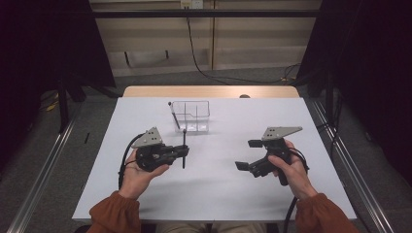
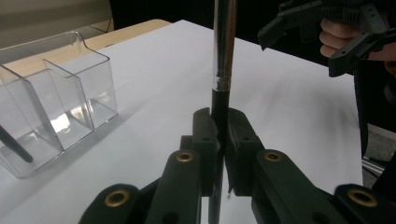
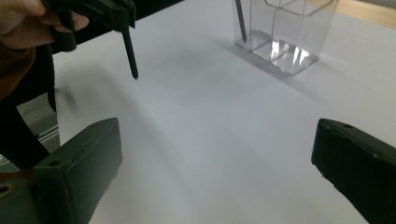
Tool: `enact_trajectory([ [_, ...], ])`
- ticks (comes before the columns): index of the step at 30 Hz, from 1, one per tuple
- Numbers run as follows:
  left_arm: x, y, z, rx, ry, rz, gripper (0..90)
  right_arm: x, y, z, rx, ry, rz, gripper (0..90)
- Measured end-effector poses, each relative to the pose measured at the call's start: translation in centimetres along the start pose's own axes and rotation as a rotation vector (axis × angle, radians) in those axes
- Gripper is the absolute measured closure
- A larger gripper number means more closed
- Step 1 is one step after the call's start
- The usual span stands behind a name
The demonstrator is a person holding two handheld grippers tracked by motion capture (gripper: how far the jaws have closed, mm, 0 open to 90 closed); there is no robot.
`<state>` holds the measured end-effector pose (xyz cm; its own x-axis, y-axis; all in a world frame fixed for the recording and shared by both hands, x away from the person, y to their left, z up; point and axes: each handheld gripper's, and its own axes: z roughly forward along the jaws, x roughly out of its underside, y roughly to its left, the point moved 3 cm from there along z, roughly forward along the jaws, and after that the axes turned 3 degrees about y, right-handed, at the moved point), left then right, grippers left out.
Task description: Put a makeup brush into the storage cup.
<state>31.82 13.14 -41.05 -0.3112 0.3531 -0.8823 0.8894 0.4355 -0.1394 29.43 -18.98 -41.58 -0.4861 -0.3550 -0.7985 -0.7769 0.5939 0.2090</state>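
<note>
On the white table top (image 1: 214, 170), the left gripper (image 1: 183, 151) pinched a slender black brush with a silver metal ferrule (image 1: 184, 150). The left gripper view showed its two black jaws pressed together on the dark handle of that brush (image 2: 223, 56), the handle running straight up between the pads, with the shiny ferrule above them and the lower end of the handle passing down behind the jaws. From the high view, the brush stood across the gripper's tip, one end pointing toward the far side of the table and the other toward the person, and the person's left hand (image 1: 141, 170) cradled the gripper from beneath.

Just beyond the brush stood a clear plastic box divided into compartments (image 1: 192, 116), near the gripper but apart from it. A second thin dark stick (image 1: 173, 115) leaned in the box's left compartment, its top rising over the rim.

The right gripper (image 1: 248, 154) was held well to the right of the brush, gripped by the person's right hand (image 1: 291, 167). Its jaws were spread wide with nothing between them; the right gripper view showed only bare table between the two black pads, with the held brush (image 3: 129, 53) and the clear box (image 3: 282, 30) farther off.
</note>
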Motion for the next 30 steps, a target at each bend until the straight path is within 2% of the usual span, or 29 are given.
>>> enact_trajectory([
  [6, -0.1, 0.5, -0.6, -0.017, -0.006, -0.003, 84.0, 0.7, -0.7, -1.1, 0.057, -0.048, 0.034, 1.8],
  [9, -0.1, 0.8, -0.8, -0.022, -0.012, -0.009, 84.0, 1.2, -0.7, -1.5, 0.099, -0.069, 0.028, 1.7],
  [13, -0.1, 1.1, -1.1, -0.033, -0.009, -0.010, 84.0, 1.8, -0.7, -2.0, 0.117, -0.107, 0.046, 1.5],
  [19, -0.1, 1.5, -1.5, -0.047, -0.012, -0.014, 84.0, 3.0, -1.0, -2.9, 0.152, -0.115, 0.082, 1.3],
  [27, -0.6, 2.0, -2.1, -0.069, -0.020, -0.010, 84.0, 4.8, -1.6, -4.1, 0.207, -0.146, 0.092, 0.9],
  [30, -0.6, 2.2, -2.3, -0.075, -0.026, -0.019, 84.0, 5.3, -1.9, -4.6, 0.227, -0.178, 0.091, 0.9],
])
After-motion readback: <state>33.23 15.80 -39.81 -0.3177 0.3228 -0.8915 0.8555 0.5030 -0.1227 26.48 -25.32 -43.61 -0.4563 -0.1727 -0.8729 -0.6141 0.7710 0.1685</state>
